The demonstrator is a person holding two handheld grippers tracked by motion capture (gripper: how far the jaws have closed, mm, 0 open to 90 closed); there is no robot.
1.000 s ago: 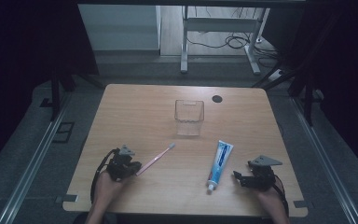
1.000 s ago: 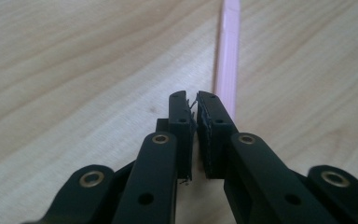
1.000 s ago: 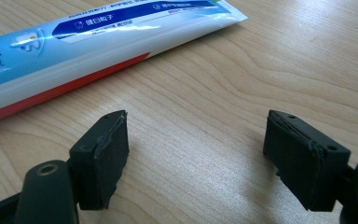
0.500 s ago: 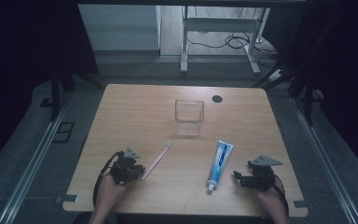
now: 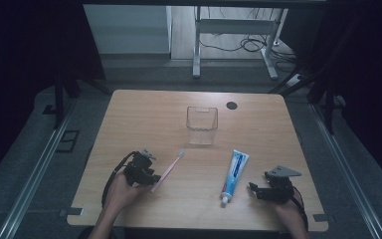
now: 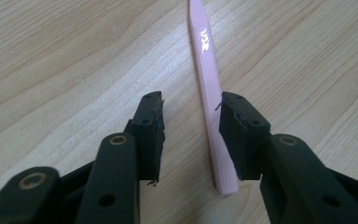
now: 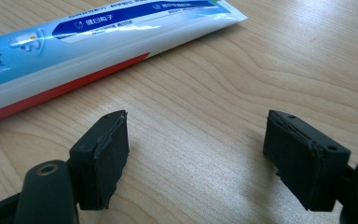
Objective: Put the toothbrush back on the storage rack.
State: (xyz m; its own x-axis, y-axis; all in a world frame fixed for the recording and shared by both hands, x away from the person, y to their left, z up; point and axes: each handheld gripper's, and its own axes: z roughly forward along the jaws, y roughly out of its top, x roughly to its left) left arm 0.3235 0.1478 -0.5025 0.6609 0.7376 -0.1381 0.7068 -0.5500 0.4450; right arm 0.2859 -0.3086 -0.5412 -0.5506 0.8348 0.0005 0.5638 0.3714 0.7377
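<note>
Two grippers low on the wooden table (image 5: 129,114), a pink toothbrush (image 5: 167,171) lying loose between the left one's jaws.

Left gripper (image 6: 191,123) at seven o'clock on the table: its jaws have just been opening, and the toothbrush handle lies flat on the wood beside the right-hand pad, unclamped. Right gripper (image 7: 196,149) at five o'clock stands wide over bare wood, the toothpaste tube (image 7: 88,44) just beyond at its eleven o'clock. Clear plastic cup (image 5: 202,125) upright mid-table, toward twelve.
</note>
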